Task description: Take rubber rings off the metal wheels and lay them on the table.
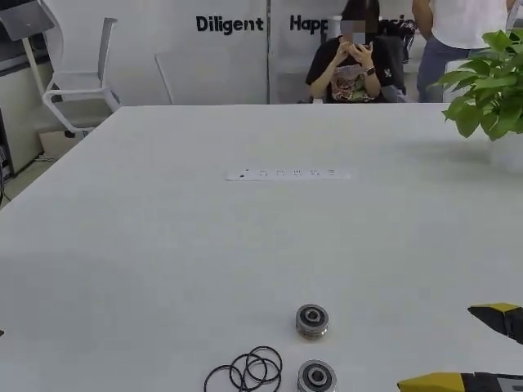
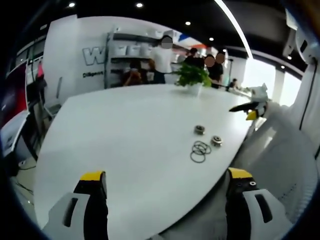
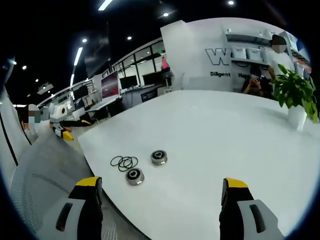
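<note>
White surface (image 1: 163,245), things grouped at its near edge. Two metal wheels lie flat, close together: far wheel (image 1: 311,319), near wheel (image 1: 316,376). Several black rubber rings (image 1: 245,370) lie flat on the surface in a loose overlapping cluster, just left of the near wheel in the head view; no contact with it seen. Whether either wheel carries a ring: too small to tell. The right hand-held gripper (image 1: 435,347) is at the bottom right of the head view, right of the wheels, jaws wide apart, nothing between them. The left hand-held gripper (image 2: 165,177), in its own view, has jaws likewise spread and empty, well apart from the rings. Power strip (image 1: 288,173) at mid-surface; potted plant (image 1: 490,82) at far right.
</note>
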Available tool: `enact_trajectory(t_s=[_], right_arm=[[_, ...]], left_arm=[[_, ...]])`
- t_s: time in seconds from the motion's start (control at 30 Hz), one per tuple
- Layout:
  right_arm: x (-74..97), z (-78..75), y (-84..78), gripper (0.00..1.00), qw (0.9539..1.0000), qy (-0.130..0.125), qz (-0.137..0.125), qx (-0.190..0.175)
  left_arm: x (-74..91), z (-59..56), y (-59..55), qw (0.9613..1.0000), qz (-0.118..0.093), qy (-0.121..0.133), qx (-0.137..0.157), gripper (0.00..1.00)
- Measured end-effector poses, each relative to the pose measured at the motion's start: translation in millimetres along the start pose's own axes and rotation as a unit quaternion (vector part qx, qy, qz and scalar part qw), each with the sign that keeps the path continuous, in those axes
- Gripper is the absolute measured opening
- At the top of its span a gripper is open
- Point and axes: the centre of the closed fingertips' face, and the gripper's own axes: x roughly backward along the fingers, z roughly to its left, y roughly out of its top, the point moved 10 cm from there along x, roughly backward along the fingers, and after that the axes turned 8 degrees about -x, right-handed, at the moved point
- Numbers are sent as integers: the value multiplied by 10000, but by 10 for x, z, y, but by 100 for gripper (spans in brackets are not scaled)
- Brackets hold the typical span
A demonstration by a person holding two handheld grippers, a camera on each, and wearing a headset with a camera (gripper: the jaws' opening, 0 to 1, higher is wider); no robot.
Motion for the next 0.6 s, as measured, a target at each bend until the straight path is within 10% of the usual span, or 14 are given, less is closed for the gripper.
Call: enact_trajectory(t_s=[0.6], right_arm=[[-22, 20, -161, 99, 9991, -28, 432, -41]], left_arm=[[-3, 4, -21, 10000, 47, -9, 57, 100]])
